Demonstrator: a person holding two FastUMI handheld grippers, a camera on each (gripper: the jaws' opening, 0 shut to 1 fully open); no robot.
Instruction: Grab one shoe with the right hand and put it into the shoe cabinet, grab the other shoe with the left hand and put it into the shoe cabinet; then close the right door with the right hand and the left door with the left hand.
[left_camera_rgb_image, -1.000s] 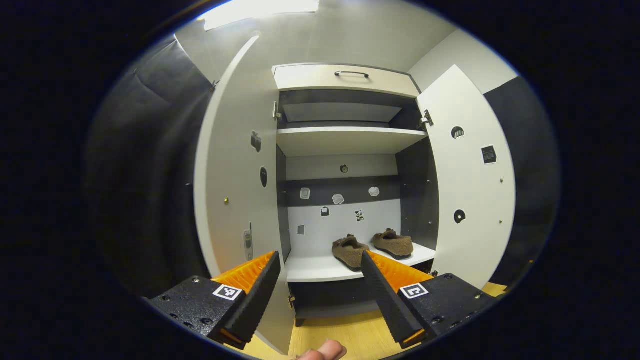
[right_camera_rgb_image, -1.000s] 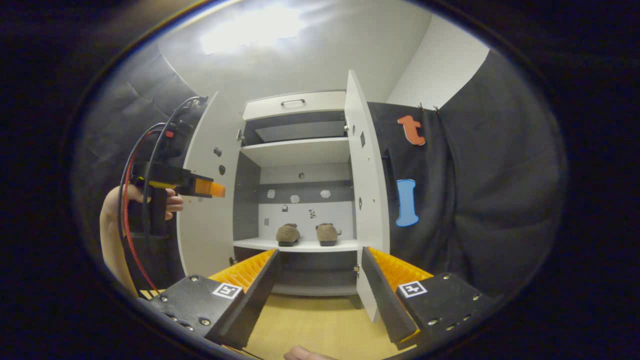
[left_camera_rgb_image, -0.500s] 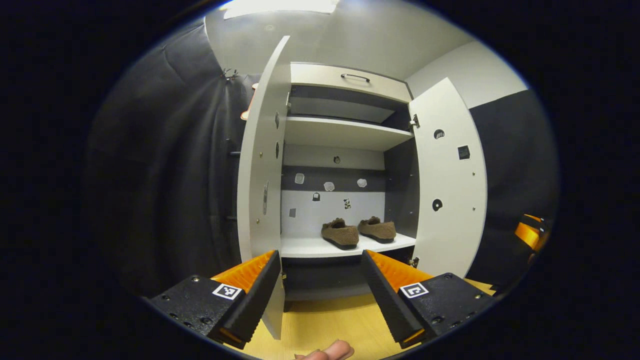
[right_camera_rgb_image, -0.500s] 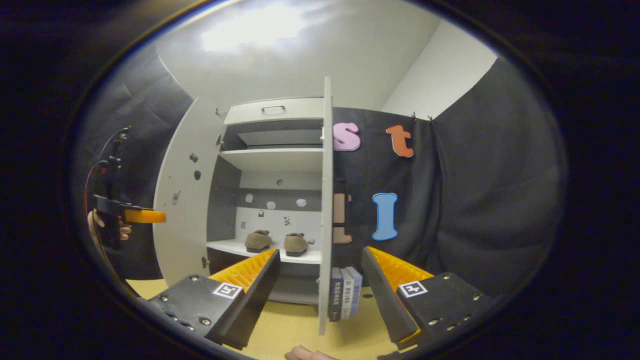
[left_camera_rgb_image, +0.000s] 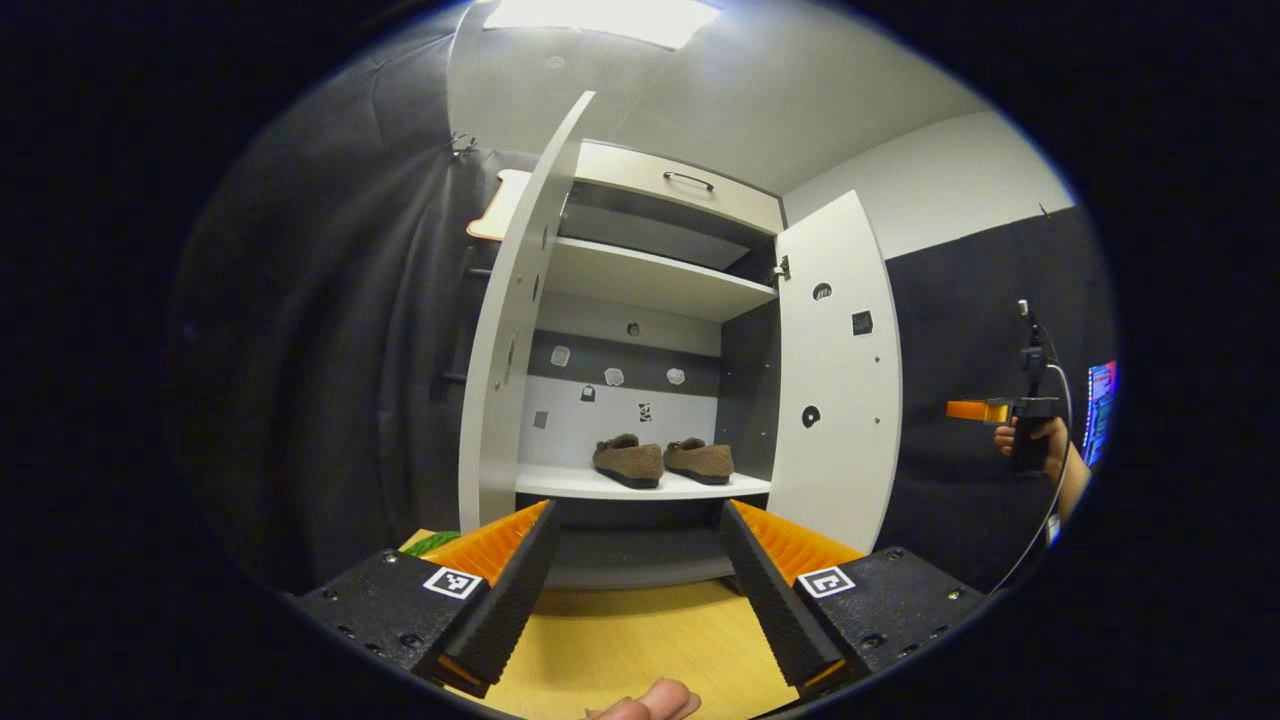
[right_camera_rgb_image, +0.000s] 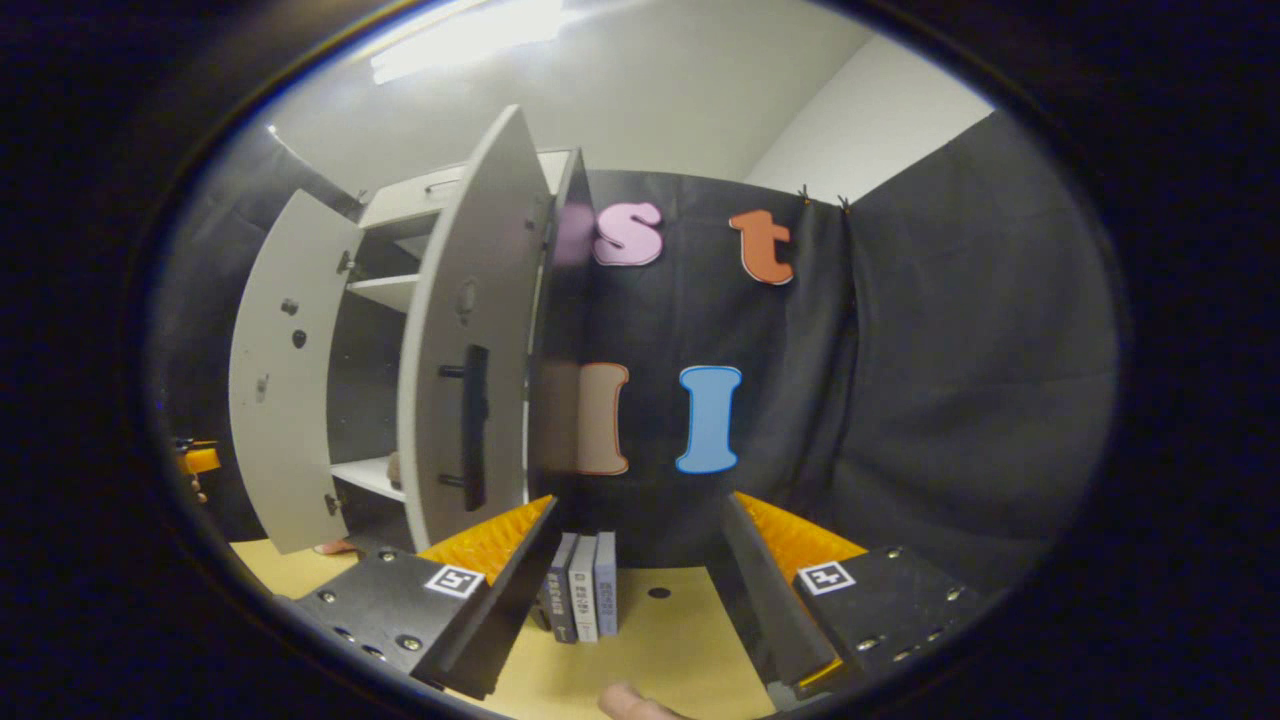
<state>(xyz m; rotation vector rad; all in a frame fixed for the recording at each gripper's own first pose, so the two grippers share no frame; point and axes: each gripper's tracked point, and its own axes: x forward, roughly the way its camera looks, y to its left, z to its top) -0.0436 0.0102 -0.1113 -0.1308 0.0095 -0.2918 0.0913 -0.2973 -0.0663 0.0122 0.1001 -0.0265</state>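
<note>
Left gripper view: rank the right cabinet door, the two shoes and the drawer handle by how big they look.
1. Right cabinet door, by far the largest.
2. The two shoes, left shoe and right shoe: about alike, and the left one may just sit nearer the camera.
3. Drawer handle, smallest.

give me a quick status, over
Left gripper and right gripper open, empty. Both shoes on cabinet shelf. Right door and left door open, nothing blocking.
</note>
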